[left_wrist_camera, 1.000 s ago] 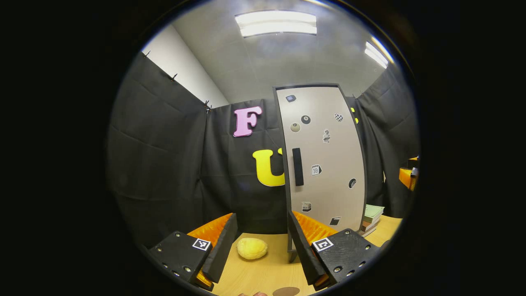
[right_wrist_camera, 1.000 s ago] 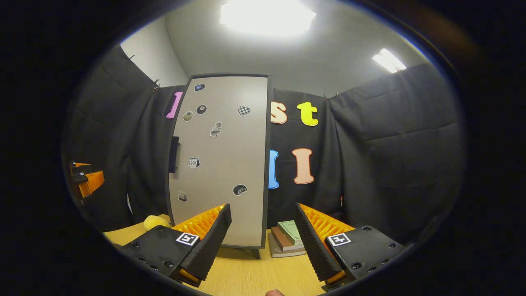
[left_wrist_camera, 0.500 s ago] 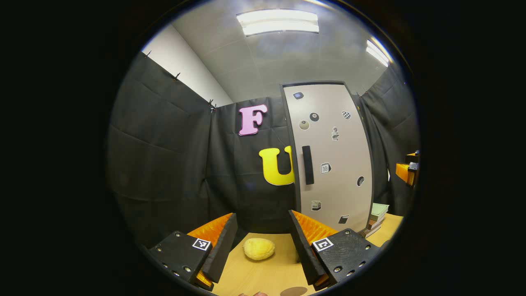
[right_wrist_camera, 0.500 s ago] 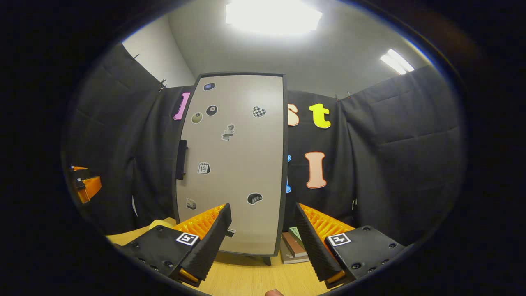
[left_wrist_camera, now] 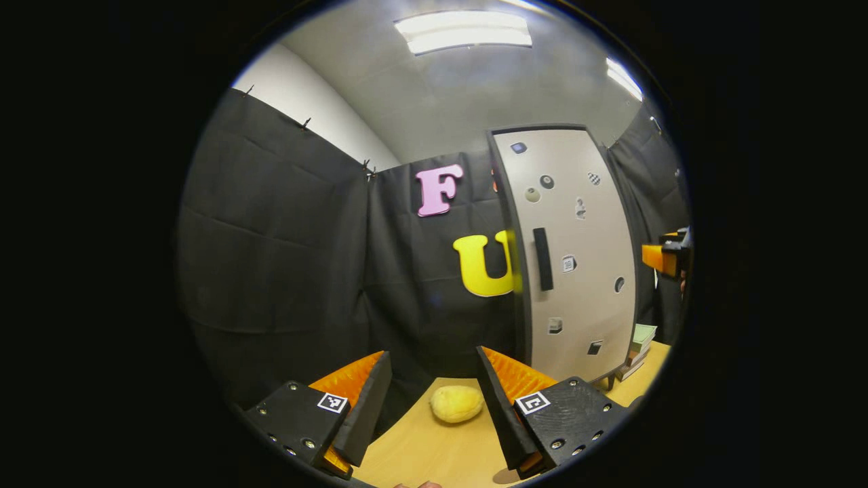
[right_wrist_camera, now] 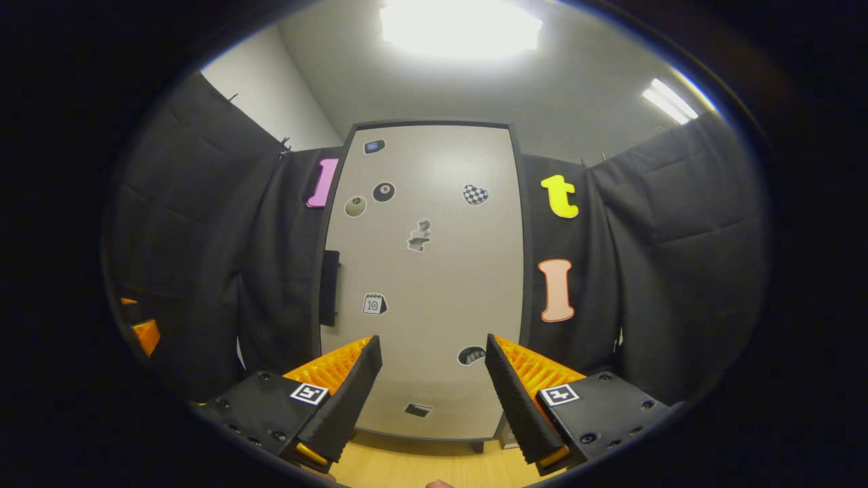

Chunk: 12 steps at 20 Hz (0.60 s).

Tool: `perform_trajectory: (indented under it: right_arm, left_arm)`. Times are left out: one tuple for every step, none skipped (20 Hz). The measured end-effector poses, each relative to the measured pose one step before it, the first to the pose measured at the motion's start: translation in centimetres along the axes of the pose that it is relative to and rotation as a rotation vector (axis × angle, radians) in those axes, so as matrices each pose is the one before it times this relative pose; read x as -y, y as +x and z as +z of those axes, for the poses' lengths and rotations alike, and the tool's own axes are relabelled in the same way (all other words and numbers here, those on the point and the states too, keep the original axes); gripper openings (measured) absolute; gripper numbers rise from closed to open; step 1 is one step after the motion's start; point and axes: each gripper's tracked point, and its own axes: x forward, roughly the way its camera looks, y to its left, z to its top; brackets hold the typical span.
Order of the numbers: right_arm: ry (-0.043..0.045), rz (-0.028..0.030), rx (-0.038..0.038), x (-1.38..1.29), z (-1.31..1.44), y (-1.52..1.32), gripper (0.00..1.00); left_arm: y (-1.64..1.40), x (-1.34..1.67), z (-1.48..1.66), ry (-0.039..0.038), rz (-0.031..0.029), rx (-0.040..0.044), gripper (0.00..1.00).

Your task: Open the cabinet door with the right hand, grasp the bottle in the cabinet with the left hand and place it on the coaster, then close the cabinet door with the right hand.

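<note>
Door: cabinet door (right_wrist_camera: 424, 271) was shut, handle (right_wrist_camera: 329, 287) untouched
Right gripper (right_wrist_camera: 434, 390): wide open, empty
Left gripper (left_wrist_camera: 432, 400): wide open, empty
Left: everything

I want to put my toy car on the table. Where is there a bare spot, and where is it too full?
Bare wood lies in front of the yellow sponge, between the open left claw fingers. Another bare strip runs below the closed cabinet door, ahead of the open right claw. It is crowded right of the cabinet, where the stack of books sits.
</note>
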Motion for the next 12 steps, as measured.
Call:
perform_trajectory:
  right_arm:
    - [-0.00109, 0.00974, 0.00504, -0.815, 0.366, 0.556, 0.98]
    - [-0.00055, 0.01233, 0.00091, -0.856, 0.302, 0.562, 0.98]
    - [0.00057, 0.01282, 0.00198, -0.874, 0.215, 0.620, 0.98]
    - [-0.00035, 0.01038, 0.00088, -0.823, 0.217, 0.703, 0.98]
    - [-0.00001, 0.01004, 0.00162, -0.899, 0.311, 0.647, 0.98]
    - [0.00030, 0.01010, 0.00169, -0.898, 0.277, 0.638, 0.98]
    - [-0.00062, 0.01031, -0.00123, -0.878, 0.191, 0.722, 0.97]
    - [0.00046, 0.01042, -0.00182, -0.767, 0.205, 0.657, 0.98]
    - [-0.00065, 0.00750, -0.00317, -0.905, 0.069, 0.709, 0.98]
    - [0.00101, 0.00411, -0.00514, -0.746, 0.054, 0.790, 0.97]
    - [0.00570, 0.00760, -0.00484, -0.792, 0.150, 0.742, 0.98]
    - [0.00708, 0.00656, -0.00419, -0.701, 0.112, 0.711, 0.97]
  left_arm:
    - [-0.120, -0.860, -0.102, 0.00151, 0.01208, -0.00151, 0.70]
    - [-0.064, -0.871, -0.167, 0.00104, 0.01267, -0.00059, 0.73]
    - [-0.018, -0.815, -0.106, 0.00118, 0.01215, -0.00427, 0.73]
    - [0.052, -0.597, -0.267, 0.00129, 0.01151, -0.00349, 0.70]
    - [0.080, -0.638, -0.214, 0.00099, 0.01103, -0.00176, 0.70]
    - [-0.146, -0.753, -0.207, 0.00176, 0.00961, -0.00122, 0.70]
    - [-0.110, -0.822, -0.117, 0.00267, 0.01012, -0.00113, 0.70]
    - [-0.026, -0.646, -0.146, 0.00443, 0.00926, -0.00150, 0.70]
    - [0.031, -0.705, -0.086, 0.00466, 0.00914, -0.00169, 0.70]
    - [0.088, -0.683, -0.276, 0.00434, 0.00845, -0.00299, 0.70]
    - [0.104, -0.568, -0.129, 0.00370, 0.00834, -0.00311, 0.70]
    - [-0.060, -0.667, -0.355, 0.00186, 0.00808, -0.00288, 0.70]
